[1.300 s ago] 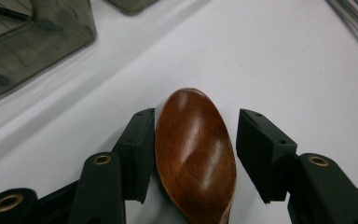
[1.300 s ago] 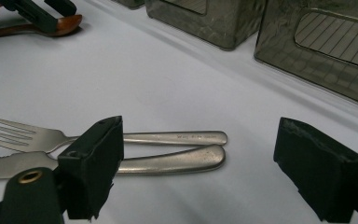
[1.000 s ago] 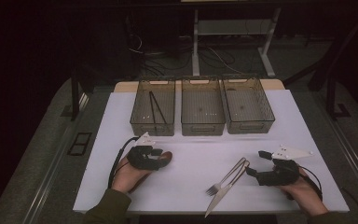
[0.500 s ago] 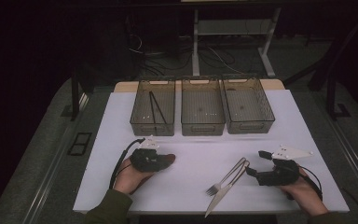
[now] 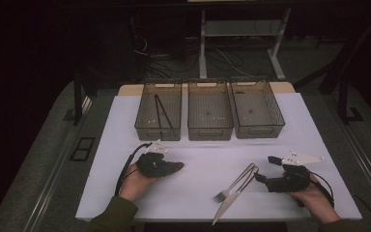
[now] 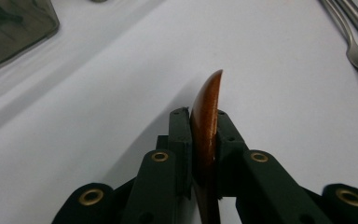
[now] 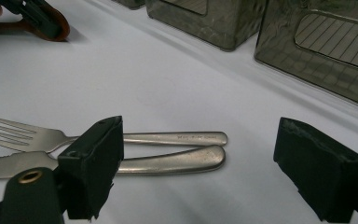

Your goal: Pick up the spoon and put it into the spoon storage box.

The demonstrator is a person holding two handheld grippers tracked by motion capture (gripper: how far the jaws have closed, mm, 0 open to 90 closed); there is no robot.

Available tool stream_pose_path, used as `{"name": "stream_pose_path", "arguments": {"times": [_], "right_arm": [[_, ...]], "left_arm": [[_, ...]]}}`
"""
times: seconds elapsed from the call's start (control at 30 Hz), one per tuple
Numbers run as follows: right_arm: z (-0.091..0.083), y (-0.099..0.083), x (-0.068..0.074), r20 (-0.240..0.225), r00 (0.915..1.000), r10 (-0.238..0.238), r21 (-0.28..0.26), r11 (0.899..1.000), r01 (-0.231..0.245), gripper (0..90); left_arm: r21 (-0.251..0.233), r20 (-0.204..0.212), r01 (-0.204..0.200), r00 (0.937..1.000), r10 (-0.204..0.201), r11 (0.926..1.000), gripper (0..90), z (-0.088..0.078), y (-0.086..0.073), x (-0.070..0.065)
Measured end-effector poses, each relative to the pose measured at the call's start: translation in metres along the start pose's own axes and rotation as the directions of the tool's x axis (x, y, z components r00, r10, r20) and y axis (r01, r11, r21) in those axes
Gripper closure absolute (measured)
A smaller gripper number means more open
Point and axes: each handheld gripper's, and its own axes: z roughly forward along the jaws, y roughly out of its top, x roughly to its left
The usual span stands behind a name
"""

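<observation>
At the left of the white table [image 5: 319,125], the left gripper [image 5: 160,163] has just been closing its jaws, and they now clamp a brown wooden spoon [image 6: 206,116] edge-on, its curved tip poking out past the pads and pointing toward the middle of the table. The left hand [image 5: 137,181] lies low on the table, forearm coming in from the near edge. Behind it, 3 clear bins stand in a row; the left bin [image 5: 158,116] already holds 2 dark chopsticks [image 5: 162,112], and it is the nearest bin to this hand, lying ahead and slightly to the right. The middle bin [image 5: 210,116] and right bin [image 5: 257,113] look empty apart from specks. Right of center, a fork [image 5: 232,186] and a knife [image 5: 234,195] lie side by side, touching, long axes running diagonally with handles toward the far right. The right gripper [image 5: 263,178] sits just beside those handle ends, jaws wide apart and holding nothing; in the right gripper view the handles lie across the gap between the jaws. The right hand [image 5: 314,195] rests on the table, so it is plainly the nearer one for the cutlery.
</observation>
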Motion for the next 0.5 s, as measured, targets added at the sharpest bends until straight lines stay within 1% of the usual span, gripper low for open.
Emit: {"name": "stream_pose_path", "arguments": {"times": [0.23, 0.3, 0.5], "right_arm": [[0.0003, 0.0000, 0.0001, -0.001, 1.0000, 0.001, 0.000, 1.000, -0.001, 15.1], [0.0006, 0.0003, 0.0001, -0.003, 1.0000, 0.002, -0.002, 1.000, -0.002, 15.1], [0.0019, 0.0013, 0.0006, -0.008, 1.0000, -0.004, 0.003, 1.000, 0.004, 15.1]], "left_arm": [[-0.007, -0.005, 0.001, 1.0000, -0.001, 1.0000, 80.2, -0.0034, 0.0034, -0.0008], [-0.007, -0.007, -0.007, 1.0000, 0.006, 1.0000, 80.3, -0.0044, 0.0044, -0.0014], [-0.015, -0.005, 0.014, 0.9999, -0.014, 0.9998, 80.4, -0.0068, 0.0068, -0.0029]]}}
